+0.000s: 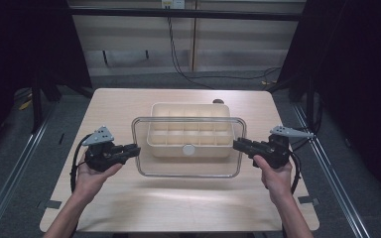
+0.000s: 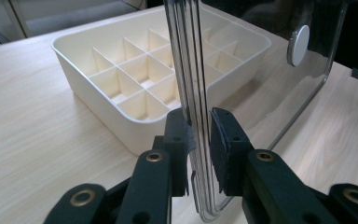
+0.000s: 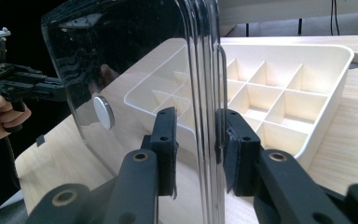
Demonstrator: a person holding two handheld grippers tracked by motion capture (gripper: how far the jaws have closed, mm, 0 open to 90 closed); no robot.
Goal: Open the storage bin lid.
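Left gripper (image 1: 135, 149) is clamping the clear lid's (image 1: 188, 171) 9 o'clock short edge, jaws nearly closed on the rim. The lid (white knob (image 1: 189, 149) in the middle) is hovering flat, long axis running 9-to-3, offset toward 6 o'clock from the divided cream tray (image 1: 188, 148) underneath. Right gripper (image 1: 237, 144) is pinching the 3 o'clock edge likewise, both equally near.

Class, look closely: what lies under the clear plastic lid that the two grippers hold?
Under the clear plastic lid, seen through it: the cream plastic divided tray on the pale wooden table. Its visible compartments look empty; those behind the round white knob are covered.
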